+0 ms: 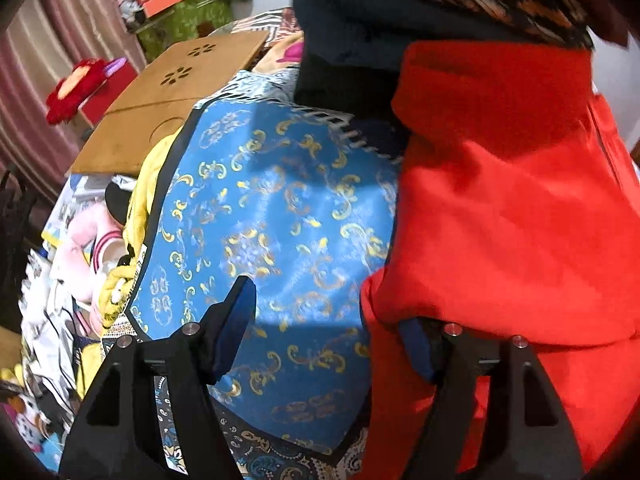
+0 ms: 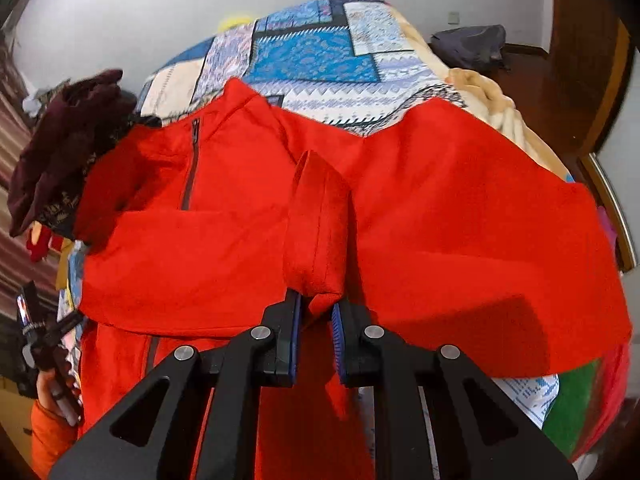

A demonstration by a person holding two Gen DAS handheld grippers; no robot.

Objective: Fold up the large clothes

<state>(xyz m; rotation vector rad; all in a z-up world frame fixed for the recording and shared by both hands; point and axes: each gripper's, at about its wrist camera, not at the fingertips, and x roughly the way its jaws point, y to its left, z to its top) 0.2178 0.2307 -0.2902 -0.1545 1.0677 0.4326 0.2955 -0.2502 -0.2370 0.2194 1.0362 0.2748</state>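
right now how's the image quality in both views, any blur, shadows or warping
Left wrist view: strong fisheye bend with dark corners, the blue patterned cloth slightly smeared, a soft shadow across its top. Right wrist view: sharper, the red jacket evenly lit, a dark shadow on its lower right, the bed quilt curving with the lens.

Bright indoor light, soft shadows, slight blur, fisheye-warped dark edges.

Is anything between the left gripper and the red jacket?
Nothing visible: the open left gripper is at the red jacket edge, its right finger already partly under the fabric.
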